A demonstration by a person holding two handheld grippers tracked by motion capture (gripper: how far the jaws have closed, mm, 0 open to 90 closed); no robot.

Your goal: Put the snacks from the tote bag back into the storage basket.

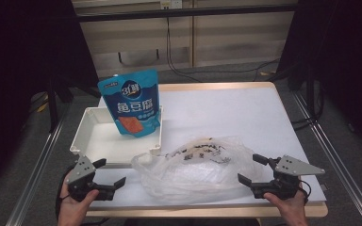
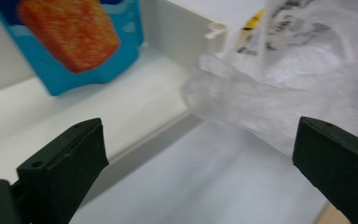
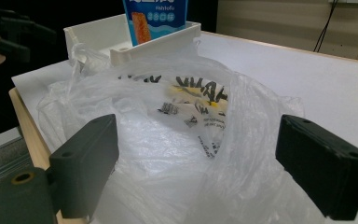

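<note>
A white table (image 1: 245, 113) takes up the middle of the room. On its near edge lies a crumpled clear plastic bag (image 1: 198, 167) with black print, just right of a white tray (image 1: 99, 136). A blue pouch (image 1: 133, 101) stands upright in the tray's far right corner. The left gripper (image 1: 109, 175) waits beside the bag's left end, jaws spread wide, empty. The right gripper (image 1: 250, 168) flanks its right end, likewise agape.

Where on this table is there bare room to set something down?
The far right of the table, beyond the plastic bag and right of the blue pouch, is bare. The white tray has open floor left of the pouch. The near edge is crowded: bag between both grippers.
</note>
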